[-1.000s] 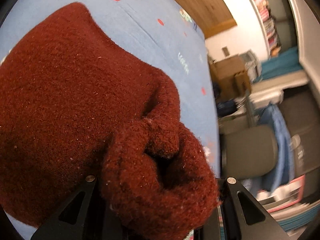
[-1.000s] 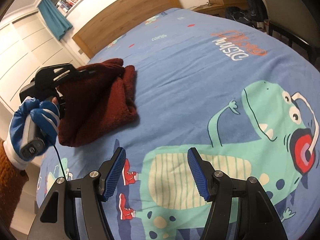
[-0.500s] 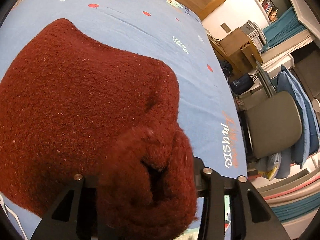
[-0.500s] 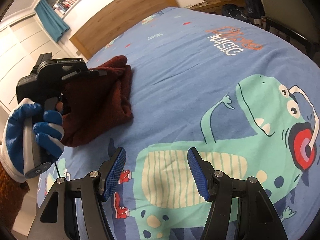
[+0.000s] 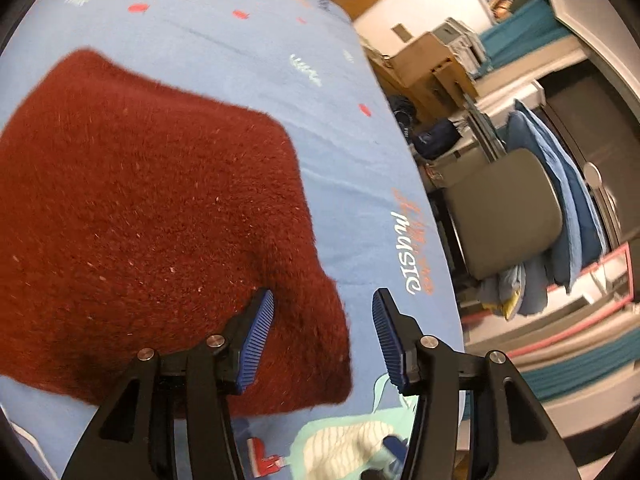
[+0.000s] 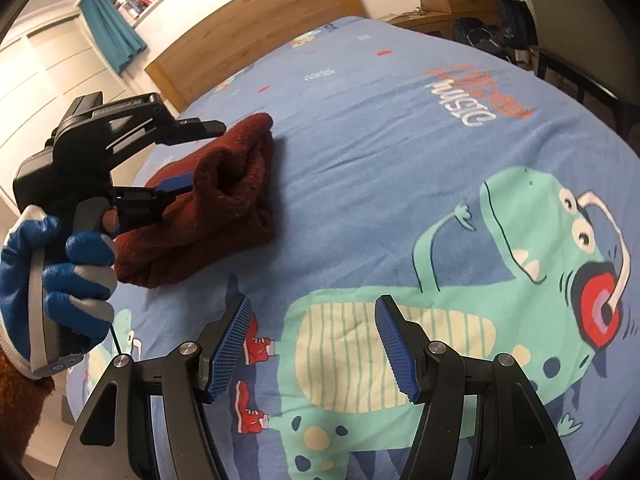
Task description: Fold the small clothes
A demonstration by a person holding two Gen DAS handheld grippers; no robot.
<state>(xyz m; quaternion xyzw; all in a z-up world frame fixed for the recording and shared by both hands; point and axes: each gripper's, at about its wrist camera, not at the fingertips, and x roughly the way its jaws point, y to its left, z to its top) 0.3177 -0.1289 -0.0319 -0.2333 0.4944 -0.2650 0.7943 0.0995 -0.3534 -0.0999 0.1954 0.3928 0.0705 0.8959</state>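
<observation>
A dark red fuzzy knit garment (image 5: 152, 220) lies folded on the blue dinosaur bedspread (image 5: 248, 68). My left gripper (image 5: 320, 340) is open just above the garment's near right corner, with nothing between its blue pads. In the right wrist view the same garment (image 6: 224, 196) lies at the left, with the left gripper (image 6: 196, 156) hovering over its folded edge, held by a blue-gloved hand (image 6: 60, 280). My right gripper (image 6: 316, 340) is open and empty over the dinosaur print, to the right of the garment and apart from it.
The bed's wooden headboard (image 6: 256, 36) is at the far end. Beside the bed's right edge stand a grey chair (image 5: 500, 216) with blue cloths, cardboard boxes (image 5: 432, 64) and a dark bag (image 6: 476, 36). White cupboards (image 6: 48, 68) stand at the left.
My left gripper has opened and let go of the bunched red garment, which now lies flat and folded. The right gripper has stayed open and drifted slightly.
</observation>
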